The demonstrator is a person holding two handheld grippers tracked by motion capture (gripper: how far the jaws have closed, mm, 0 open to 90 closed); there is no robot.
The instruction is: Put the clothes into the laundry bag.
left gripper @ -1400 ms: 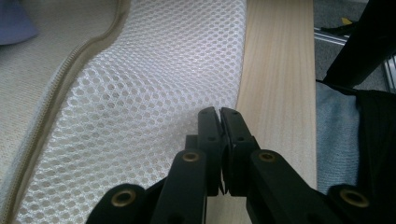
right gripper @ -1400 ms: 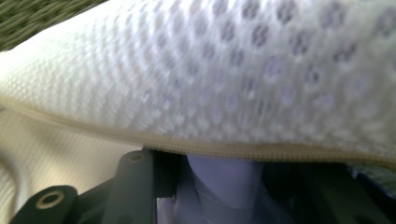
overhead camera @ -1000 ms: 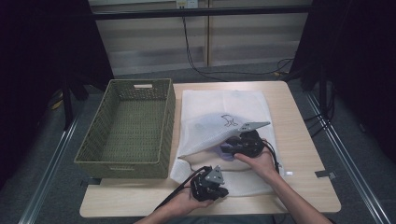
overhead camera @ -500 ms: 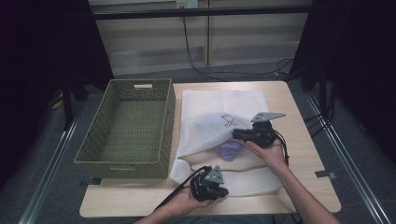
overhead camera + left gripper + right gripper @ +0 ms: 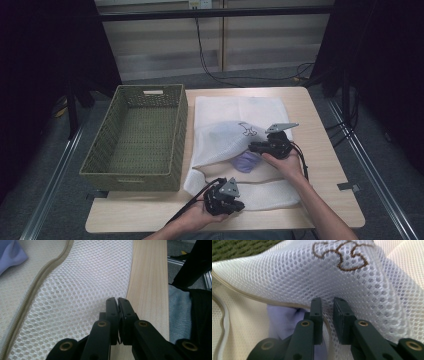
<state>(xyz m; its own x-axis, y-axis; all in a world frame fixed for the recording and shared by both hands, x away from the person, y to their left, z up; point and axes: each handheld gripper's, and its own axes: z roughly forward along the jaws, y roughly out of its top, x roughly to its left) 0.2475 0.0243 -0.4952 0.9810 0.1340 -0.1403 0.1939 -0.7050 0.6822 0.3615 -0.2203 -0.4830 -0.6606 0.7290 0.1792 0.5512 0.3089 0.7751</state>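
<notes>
A white mesh laundry bag (image 5: pixel 235 112) lies across the wooden table, and a brown outline is stitched on its upper layer (image 5: pixel 342 255). A lilac garment (image 5: pixel 246 161) shows in the bag's open mouth (image 5: pixel 284 317). My right gripper (image 5: pixel 251 146) points left at that mouth and holds the upper layer raised. Its jaws (image 5: pixel 327 303) have just closed in and eased slightly apart, with the zipped rim pinched between them. My left gripper (image 5: pixel 242 204) rests at the near edge, shut (image 5: pixel 117 302) on the bag's lower mesh edge (image 5: pixel 82 297).
An empty green woven basket (image 5: pixel 131 181) stands on the left half of the table, right beside the bag. Bare wood (image 5: pixel 325 165) runs along the right side and the near edge (image 5: pixel 150 277). Cables trail from both grippers toward the person.
My right gripper has shifted right and slightly away, pulling the bag's upper layer up with it, so more of the lilac garment shows. The left gripper has stayed put.
</notes>
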